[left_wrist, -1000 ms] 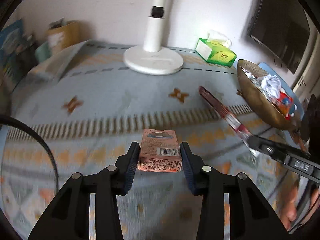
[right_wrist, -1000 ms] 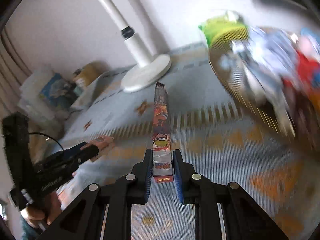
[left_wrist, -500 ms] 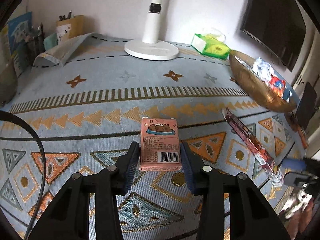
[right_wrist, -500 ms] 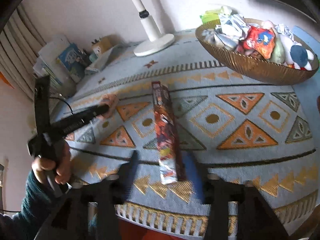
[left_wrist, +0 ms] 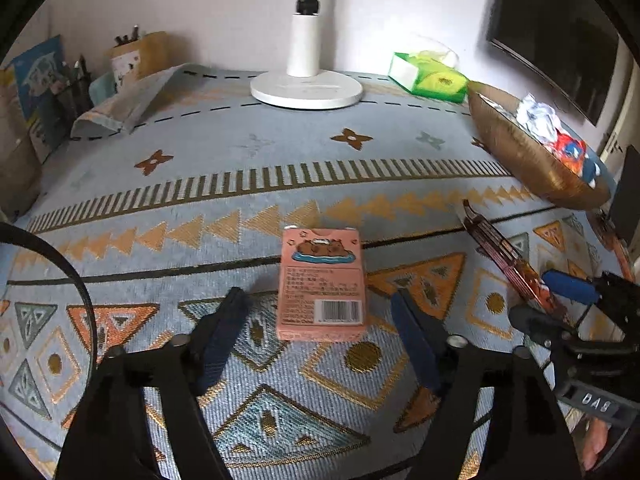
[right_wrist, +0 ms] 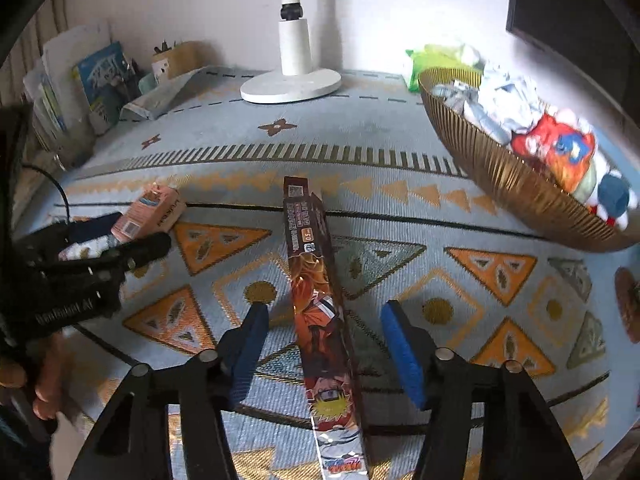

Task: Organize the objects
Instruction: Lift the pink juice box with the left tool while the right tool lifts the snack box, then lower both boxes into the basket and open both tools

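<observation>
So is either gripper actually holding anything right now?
Neither. The left gripper, opening, straddles the pink box; the right gripper, closing, straddles the long box.

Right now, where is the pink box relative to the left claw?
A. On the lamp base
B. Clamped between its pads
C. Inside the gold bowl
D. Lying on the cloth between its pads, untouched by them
D: the pink box lies flat on the cloth with a clear gap to each pad of the left claw, whose jaws are opening; the gold bowl and lamp base sit farther back.
</observation>
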`<state>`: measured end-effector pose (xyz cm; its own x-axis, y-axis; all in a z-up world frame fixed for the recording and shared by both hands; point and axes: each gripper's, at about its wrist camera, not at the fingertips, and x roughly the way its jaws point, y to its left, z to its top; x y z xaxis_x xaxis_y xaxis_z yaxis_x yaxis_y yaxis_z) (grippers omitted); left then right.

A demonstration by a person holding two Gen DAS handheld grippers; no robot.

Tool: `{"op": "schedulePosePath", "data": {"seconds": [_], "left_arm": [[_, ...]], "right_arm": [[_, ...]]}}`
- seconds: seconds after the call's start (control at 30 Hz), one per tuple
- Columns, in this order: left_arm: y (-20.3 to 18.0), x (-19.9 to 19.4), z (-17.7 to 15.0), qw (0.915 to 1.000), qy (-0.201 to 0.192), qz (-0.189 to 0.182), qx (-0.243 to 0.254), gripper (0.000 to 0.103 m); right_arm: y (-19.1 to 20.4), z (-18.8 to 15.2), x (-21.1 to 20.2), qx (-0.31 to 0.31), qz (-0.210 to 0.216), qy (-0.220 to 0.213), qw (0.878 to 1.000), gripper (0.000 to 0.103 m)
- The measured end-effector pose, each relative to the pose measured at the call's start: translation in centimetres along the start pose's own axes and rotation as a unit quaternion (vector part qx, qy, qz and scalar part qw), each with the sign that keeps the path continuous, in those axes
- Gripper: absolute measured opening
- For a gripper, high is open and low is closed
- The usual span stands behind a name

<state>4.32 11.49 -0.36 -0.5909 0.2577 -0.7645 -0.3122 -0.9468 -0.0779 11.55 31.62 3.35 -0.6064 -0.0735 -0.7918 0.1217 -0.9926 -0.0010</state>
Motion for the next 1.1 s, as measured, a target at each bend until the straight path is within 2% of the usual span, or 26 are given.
{"op": "schedulePosePath", "data": {"seconds": [0.03, 0.07, 0.1, 0.17, 0.2, 0.27, 0.37, 0.43, 0.53, 0.73, 0.83, 0.9, 1.0, 1.1], "left_arm": [[0.1, 0.0, 0.0, 1.0000, -0.002, 0.007, -0.004, 0.059], [0.1, 0.0, 0.1, 0.9999, -0.004, 0.009, -0.004, 0.046], [0.1, -0.1, 0.1, 1.0000, -0.006, 0.006, -0.002, 0.039], [-0.1, -0.1, 0.0, 0.9999, -0.005, 0.011, 0.006, 0.038], [-0.3, -0.1, 0.1, 0.9998, -0.005, 0.013, 0.011, 0.038], [-0.5, -0.4, 0.1, 0.9998, -0.007, 0.011, 0.014, 0.038], [-0.9, -1.3, 0.2, 0.9999, -0.011, -0.005, 0.005, 0.038], [-1.8, -2.2, 0.7, 0.9997, -0.020, -0.009, 0.014, 0.038], [-3.6, -3.6, 2.2, 0.9985, -0.039, -0.019, 0.034, 0.038], [-8.8, -6.4, 8.4, 0.9896, -0.097, -0.081, 0.069, 0.038], [-11.8, -6.6, 11.7, 0.9833, -0.121, -0.106, 0.085, 0.038], [-13.6, -6.4, 13.6, 0.9798, -0.136, -0.110, 0.096, 0.038], [-15.9, -5.3, 16.3, 0.9766, -0.142, -0.128, 0.099, 0.038], [-17.7, -3.6, 18.4, 0.9750, -0.140, -0.145, 0.095, 0.038]], "right_arm": [[0.0, -0.1, -0.1, 0.000, 0.005, -0.005, 1.000, 0.051], [0.0, -0.2, -0.2, 0.002, 0.008, -0.009, 1.000, 0.043], [0.0, -0.4, -0.4, 0.003, 0.006, -0.013, 1.000, 0.032], [0.0, -0.5, -0.7, 0.011, 0.036, -0.009, 0.999, 0.022], [-0.1, -0.5, -0.8, 0.022, 0.068, -0.004, 0.997, 0.020], [-0.3, -0.6, -0.9, 0.044, 0.124, 0.008, 0.991, 0.018], [-0.6, -1.1, -1.3, 0.072, 0.183, 0.013, 0.980, 0.017], [-1.4, -1.1, -2.2, 0.091, 0.214, 0.005, 0.973, 0.017], [-2.8, -0.4, -4.2, 0.109, 0.227, -0.025, 0.967, 0.017], [-9.2, 2.5, -10.3, 0.143, 0.186, -0.130, 0.963, 0.017], [-13.2, 4.1, -13.0, 0.171, 0.142, -0.189, 0.956, 0.017], [-15.8, 5.2, -14.3, 0.195, 0.094, -0.221, 0.951, 0.018], [-18.9, 6.5, -15.2, 0.222, 0.034, -0.247, 0.943, 0.018], [-20.4, 7.7, -15.1, 0.231, 0.005, -0.256, 0.938, 0.018]]}}
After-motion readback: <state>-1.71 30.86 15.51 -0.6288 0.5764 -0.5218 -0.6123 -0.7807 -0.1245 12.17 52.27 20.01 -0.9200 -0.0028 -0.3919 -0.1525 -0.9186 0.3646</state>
